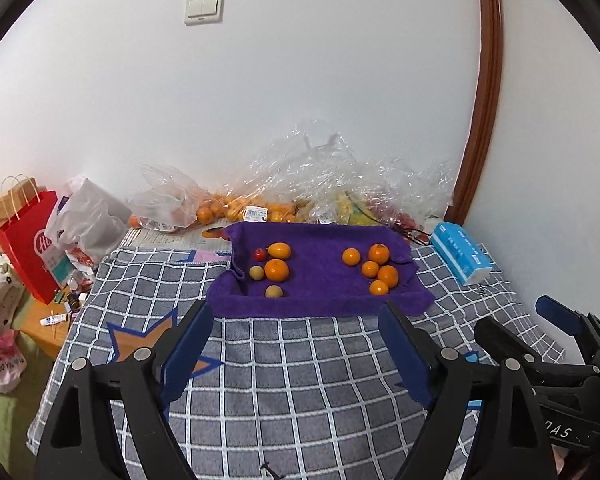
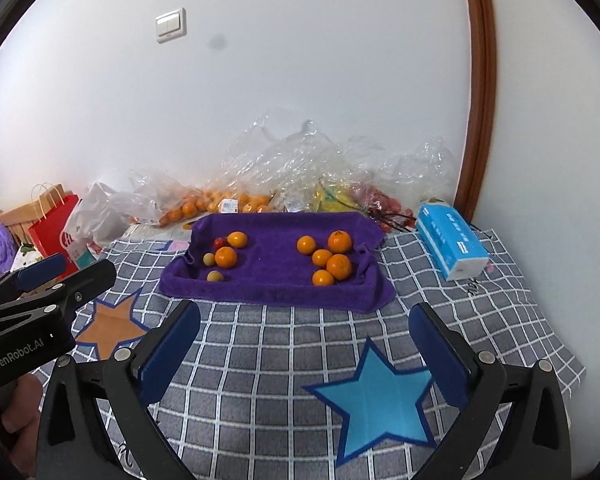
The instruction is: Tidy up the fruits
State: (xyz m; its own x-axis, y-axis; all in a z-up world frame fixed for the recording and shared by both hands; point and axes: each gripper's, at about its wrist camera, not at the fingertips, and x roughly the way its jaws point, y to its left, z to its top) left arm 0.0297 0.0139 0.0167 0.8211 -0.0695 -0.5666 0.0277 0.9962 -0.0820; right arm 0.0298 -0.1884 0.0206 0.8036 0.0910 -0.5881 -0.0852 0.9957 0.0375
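Two clusters of fruit lie on the purple towel (image 1: 320,276), and we see its long axis running side to side across the checked blanket (image 1: 284,364), its edges turned up like a shallow tray. At the nine o'clock end sit five pieces: a large orange (image 1: 277,270), an oval orange fruit (image 1: 279,250) whose long axis also runs side to side, a small red fruit (image 1: 260,254), and two pale yellow-green fruits (image 1: 256,273) at seven and eight o'clock of the large orange. At the three o'clock end five oranges (image 2: 332,260) crowd together, some touching. Our left gripper (image 1: 296,322) hangs over the blanket at six o'clock of the towel, its blue fingers (image 1: 192,340) spread wide with nothing between them. Our right gripper (image 2: 304,320) is likewise released and bare, pointing toward the towel from the six o'clock side, with a blue star (image 2: 374,400) on the blanket below it. Both stand well apart from the fruit. Beyond the towel at twelve o'clock lie clear plastic bags (image 1: 300,176) of more fruit, and at two o'clock a blue tissue pack (image 2: 450,244).
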